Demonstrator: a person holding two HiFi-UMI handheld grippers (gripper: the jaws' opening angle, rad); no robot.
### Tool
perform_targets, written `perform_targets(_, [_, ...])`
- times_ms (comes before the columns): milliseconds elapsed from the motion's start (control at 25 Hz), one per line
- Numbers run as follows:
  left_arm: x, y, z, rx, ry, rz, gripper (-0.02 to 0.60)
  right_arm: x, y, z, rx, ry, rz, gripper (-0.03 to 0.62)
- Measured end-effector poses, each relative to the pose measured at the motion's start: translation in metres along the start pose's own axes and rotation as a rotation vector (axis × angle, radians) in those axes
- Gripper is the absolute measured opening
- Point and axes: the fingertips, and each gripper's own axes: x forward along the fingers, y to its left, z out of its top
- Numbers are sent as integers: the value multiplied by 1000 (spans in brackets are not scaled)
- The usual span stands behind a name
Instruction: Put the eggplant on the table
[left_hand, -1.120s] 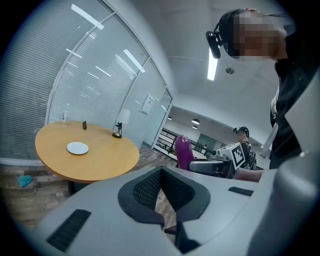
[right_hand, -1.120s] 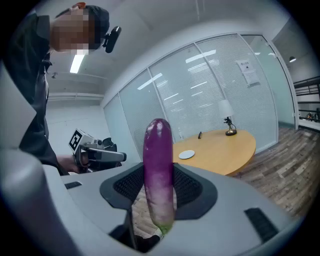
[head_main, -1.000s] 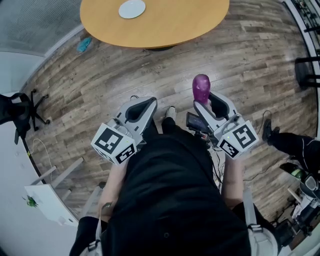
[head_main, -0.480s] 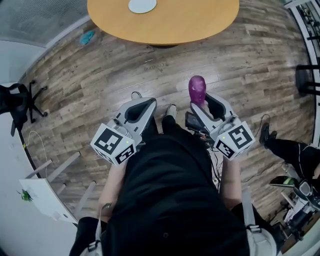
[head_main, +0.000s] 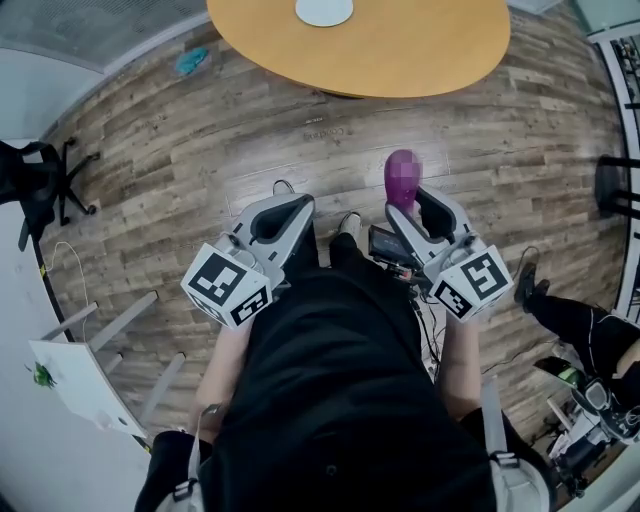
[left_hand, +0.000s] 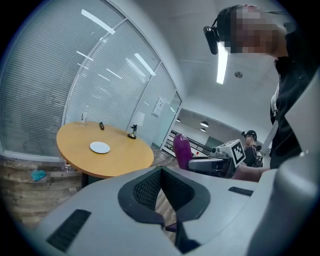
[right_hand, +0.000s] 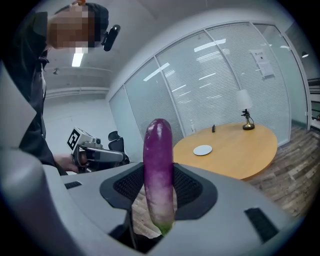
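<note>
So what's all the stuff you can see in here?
Table: one, round, orange-brown, ahead of the person.
Plate: one, white, on the table.
Figurine: one, small, dark, near the table's far edge.
Eggplant: one, purple, upright in the right hand-held gripper.
Office chair: one, black, at the left.
Teal thing: one, on the wooden floor near the table; can't tell what it is.
Another person: one, dark clothes, at the right.
Left hand-held gripper: grey, shut, empty.
Right hand-held gripper: grey, shut on the eggplant.
</note>
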Motion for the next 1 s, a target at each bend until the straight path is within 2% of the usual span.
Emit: perform_targets(1000, [-60, 166, 53, 0, -58, -36, 9, 151, 38, 60, -59, -18, -71, 184])
